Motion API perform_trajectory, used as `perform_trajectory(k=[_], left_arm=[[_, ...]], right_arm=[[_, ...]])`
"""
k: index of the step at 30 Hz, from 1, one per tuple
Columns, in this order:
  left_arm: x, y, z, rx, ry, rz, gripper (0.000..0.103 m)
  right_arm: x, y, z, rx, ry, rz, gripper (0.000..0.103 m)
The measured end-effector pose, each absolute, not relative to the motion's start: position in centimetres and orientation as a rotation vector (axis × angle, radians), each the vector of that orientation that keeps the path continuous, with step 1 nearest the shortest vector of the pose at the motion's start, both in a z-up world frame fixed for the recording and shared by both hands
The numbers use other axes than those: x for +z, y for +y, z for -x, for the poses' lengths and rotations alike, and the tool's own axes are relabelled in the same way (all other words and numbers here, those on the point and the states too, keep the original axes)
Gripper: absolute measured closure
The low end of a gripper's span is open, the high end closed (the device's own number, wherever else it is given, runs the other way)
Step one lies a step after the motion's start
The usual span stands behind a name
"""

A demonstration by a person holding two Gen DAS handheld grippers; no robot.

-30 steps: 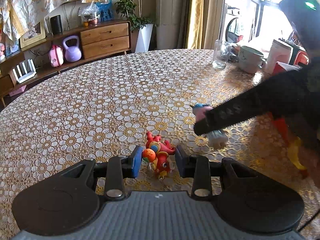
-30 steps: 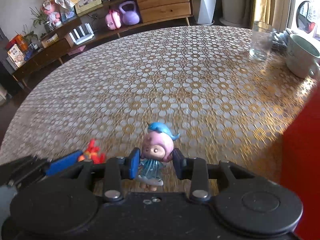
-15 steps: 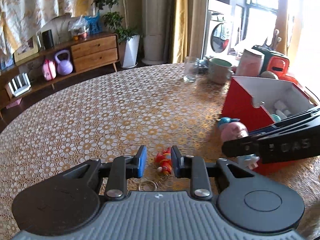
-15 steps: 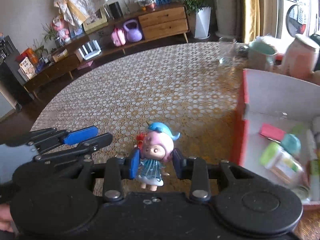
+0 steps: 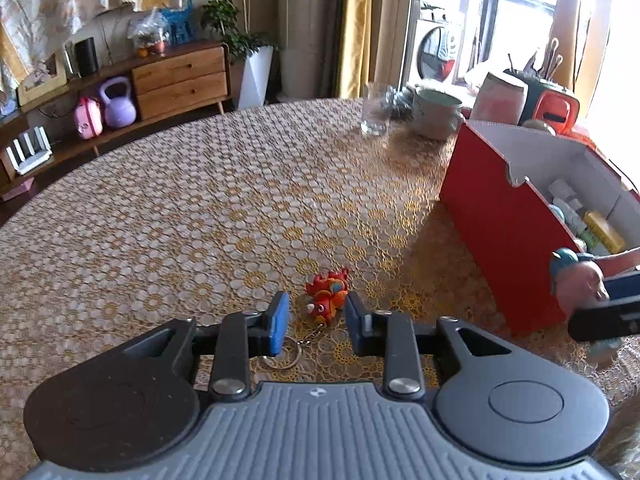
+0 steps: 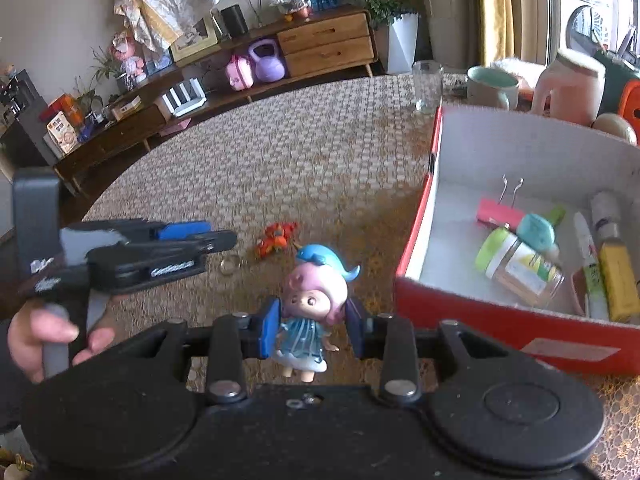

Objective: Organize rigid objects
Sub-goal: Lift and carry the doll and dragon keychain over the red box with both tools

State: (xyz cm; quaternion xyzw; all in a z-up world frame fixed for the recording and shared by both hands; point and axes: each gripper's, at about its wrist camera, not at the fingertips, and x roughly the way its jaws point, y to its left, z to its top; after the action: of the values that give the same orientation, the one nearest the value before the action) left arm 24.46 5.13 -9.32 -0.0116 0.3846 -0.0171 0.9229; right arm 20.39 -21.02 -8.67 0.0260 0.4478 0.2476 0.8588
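A small red toy [image 5: 326,296] on a key ring [image 5: 286,354] lies on the lace tablecloth. My left gripper [image 5: 316,305] hovers just above and behind it, and its jaws are opening with no pad touching the toy. My right gripper [image 6: 313,319] is shut on a doll [image 6: 310,296] with pink hair and a blue whale cap, held off the table beside the red box [image 6: 480,320]. The left wrist view shows the doll [image 5: 576,280] at the box's near corner [image 5: 500,232]. From the right wrist, the red toy [image 6: 276,236] lies ahead of the left gripper [image 6: 216,236].
The box holds a jar [image 6: 520,268], a pink binder clip [image 6: 500,212], pens and a yellow tube. Behind it stand a glass [image 5: 374,110], a mug [image 5: 436,112] and a pink jug [image 5: 500,98]. A hand [image 6: 36,336] grips the left tool's handle.
My right gripper carried the doll to the right, up to the red box. My left gripper narrowed around the red toy, then widened and drew back; the toy stays on the cloth.
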Motion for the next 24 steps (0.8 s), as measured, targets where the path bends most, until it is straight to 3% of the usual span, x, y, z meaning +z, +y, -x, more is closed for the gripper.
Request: perform_trajectory(k=[1,2,3,16,21,24], left_arm=[[-9.8,5.1,-24.8,-0.041,0.794,0.026,0.058],[-10.2,5.1,-25.1,-0.042,0.795,0.025,0.038],[-10.6,5.0,-25.3,-0.039,0.789,0.018,0.031],[-14.6,4.2,-29.5,-0.095,0.818,-0.012,0.032],[-15.1,4.4,-29.9,-0.103,0.832,0.003,0.051],[-15.2,4.2,-29.9,-0.101,0.825,-0.015,0.052]], right_arm=[[-8.9,-21.1,-20.3,0.522,0.946,-0.054,0.069],[-9.2,-21.0,-20.5,0.523,0.953,-0.056,0.069],[-9.4,-21.0,-20.3,0.524,0.959,-0.058,0.069],[-11.2,-20.4,-20.5,0.545,1.009,-0.069,0.069],[-11.3,-20.5,-20.6,0.544,1.012,-0.074,0.069],[-11.5,-20.7,-20.6,0.543,1.017,-0.078,0.069]])
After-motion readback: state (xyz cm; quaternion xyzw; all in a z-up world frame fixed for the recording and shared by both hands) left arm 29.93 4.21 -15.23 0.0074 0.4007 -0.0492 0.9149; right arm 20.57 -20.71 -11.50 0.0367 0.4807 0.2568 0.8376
